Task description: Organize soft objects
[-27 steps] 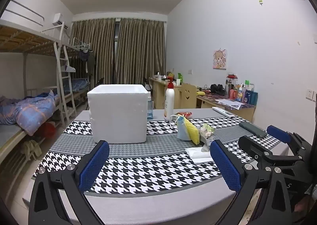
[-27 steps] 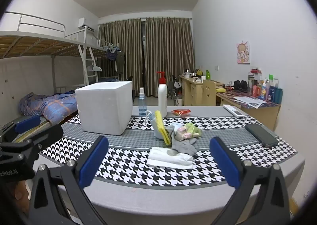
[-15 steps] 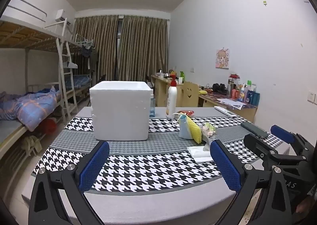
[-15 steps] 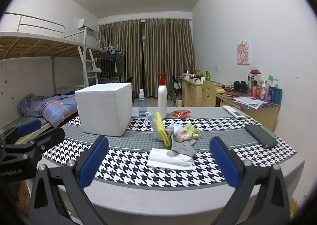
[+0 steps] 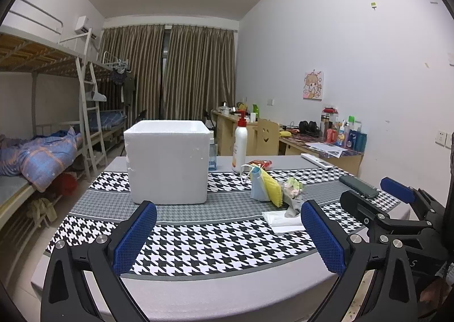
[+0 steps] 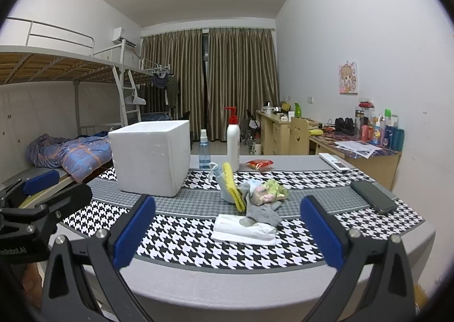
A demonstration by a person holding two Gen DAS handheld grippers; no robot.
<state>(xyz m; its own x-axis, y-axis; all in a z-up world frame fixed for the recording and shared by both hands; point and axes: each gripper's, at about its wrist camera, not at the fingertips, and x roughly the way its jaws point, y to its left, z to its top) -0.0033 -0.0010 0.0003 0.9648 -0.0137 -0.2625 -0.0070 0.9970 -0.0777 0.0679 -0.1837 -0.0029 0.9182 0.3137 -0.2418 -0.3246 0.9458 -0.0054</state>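
1. We hold the left gripper (image 5: 228, 232) and right gripper (image 6: 224, 229) off the near edge of the tabletop (image 6: 255, 288), jaws wide, empty.
2. The soft pile (image 6: 255, 197) sits mid-tabletop, right of the foam box (image 6: 150, 157), our likely bin.
3. The near strip is bare; the phone (image 6: 373, 200) lies at the right edge.

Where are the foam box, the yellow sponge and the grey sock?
Foam box (image 6: 150, 157), right wrist view, front face.
Yellow sponge (image 6: 234, 188), right wrist view, upright side.
Grey sock (image 6: 262, 214), right wrist view, middle of the fabric.
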